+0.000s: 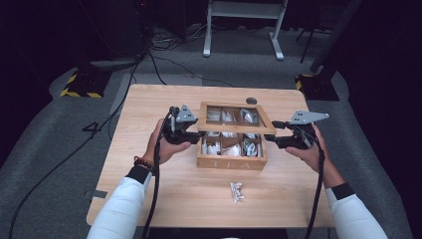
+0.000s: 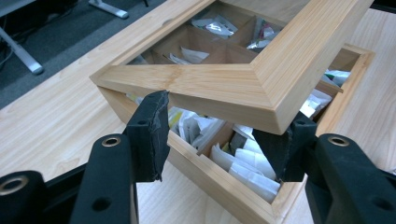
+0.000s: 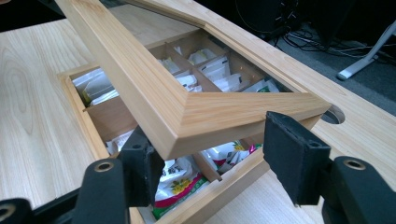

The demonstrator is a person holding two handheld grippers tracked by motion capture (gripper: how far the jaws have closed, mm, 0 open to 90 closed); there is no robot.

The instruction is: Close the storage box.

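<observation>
Glazed wooden lid (image 1: 236, 117) half-raised over tea box (image 1: 232, 162), corners between left gripper (image 1: 193, 133) and right gripper (image 1: 272, 132), both released.

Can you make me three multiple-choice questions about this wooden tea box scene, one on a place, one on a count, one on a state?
1. Where does the small loose bundle of silvery packets lie?
A. On the table in front of the box
B. Inside the box
C. On the floor

2. How many compartments does the light wooden tea box have?
A. Four
B. Six
C. Nine

3. How is the glass-paned wooden lid of the box?
A. Fully shut
C. Lying off on the table
B. Partly raised

Answers:
1 A: the bundle rests on the wooden table near the person's edge.
2 B: dividers form two rows of three.
3 B: its front edge hangs above the box rim, between the left hand-held gripper and the right hand-held gripper.
</observation>
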